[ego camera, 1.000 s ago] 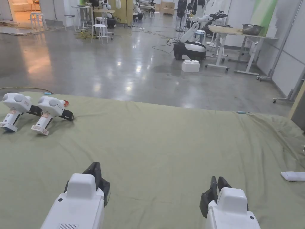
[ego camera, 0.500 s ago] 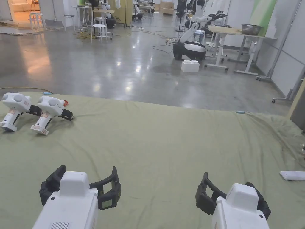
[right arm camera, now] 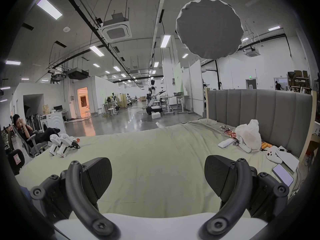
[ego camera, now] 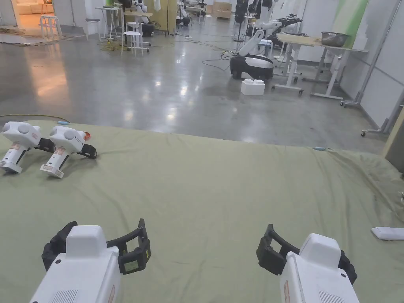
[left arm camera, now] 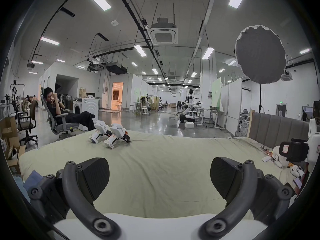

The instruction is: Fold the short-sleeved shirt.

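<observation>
My left gripper (ego camera: 102,232) hovers low over the olive-green bed sheet (ego camera: 213,197) at the near left, open, with nothing between its jaws. In the left gripper view its own jaws (left arm camera: 160,174) stand wide apart above bare sheet. My right gripper (ego camera: 307,244) sits at the near right, also open and holding nothing. Its own view shows the same wide gap (right arm camera: 158,174) over the sheet. A scrap of blue fabric (left arm camera: 32,178) peeks out at the bed's near left edge behind the left jaw; what it is cannot be told.
Two spare white grippers (ego camera: 65,150) lie on the sheet at the far left. A flat white object (ego camera: 388,233) lies at the right edge. By the grey headboard (right arm camera: 259,115) are a plastic bag (right arm camera: 249,136) and a phone (right arm camera: 282,174). A person (left arm camera: 57,108) sits in a chair beyond the bed.
Both grippers were shut a second ago and have opened wide. The left one has since drifted a little to the left; the right has barely moved.
</observation>
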Demonstrator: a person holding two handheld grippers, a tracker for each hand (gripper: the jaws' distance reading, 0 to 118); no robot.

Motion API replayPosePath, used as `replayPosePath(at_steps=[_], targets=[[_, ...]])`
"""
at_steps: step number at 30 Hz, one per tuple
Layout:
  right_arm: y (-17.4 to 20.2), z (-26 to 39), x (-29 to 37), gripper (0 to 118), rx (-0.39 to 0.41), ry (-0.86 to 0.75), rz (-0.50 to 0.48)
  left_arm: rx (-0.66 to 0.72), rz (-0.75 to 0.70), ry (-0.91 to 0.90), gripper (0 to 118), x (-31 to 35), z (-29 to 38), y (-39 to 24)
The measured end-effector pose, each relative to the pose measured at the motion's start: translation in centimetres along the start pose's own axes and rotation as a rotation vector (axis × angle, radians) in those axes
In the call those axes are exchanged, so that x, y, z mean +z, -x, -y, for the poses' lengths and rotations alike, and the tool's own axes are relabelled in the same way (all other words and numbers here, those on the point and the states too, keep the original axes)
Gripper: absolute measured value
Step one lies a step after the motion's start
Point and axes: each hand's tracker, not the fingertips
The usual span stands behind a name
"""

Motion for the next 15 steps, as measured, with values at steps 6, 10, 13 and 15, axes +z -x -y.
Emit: replayPosePath(at_steps=[6, 10, 13, 15], targets=[[0.3, -0.5, -0.3, 109, -0.031, 0.058, -0.018, 0.016, 0.007, 0.029, 118, -0.2, 0.0, 0.1], [1.0, -0.9, -0.3, 109, -0.029, 0.076, 0.027, 0.006, 0.013, 0.027, 118, -0.2, -0.1, 0.0], [1.5, -1.2, -0.5, 109, -0.012, 0.094, 0.059, -0.009, 0.025, 0.024, 118, -0.3, -0.3, -0.2], [1.4, -1.3, -0.7, 109, -0.021, 0.111, 0.048, -0.03, 0.023, 0.027, 118, -0.4, -0.4, -0.5]])
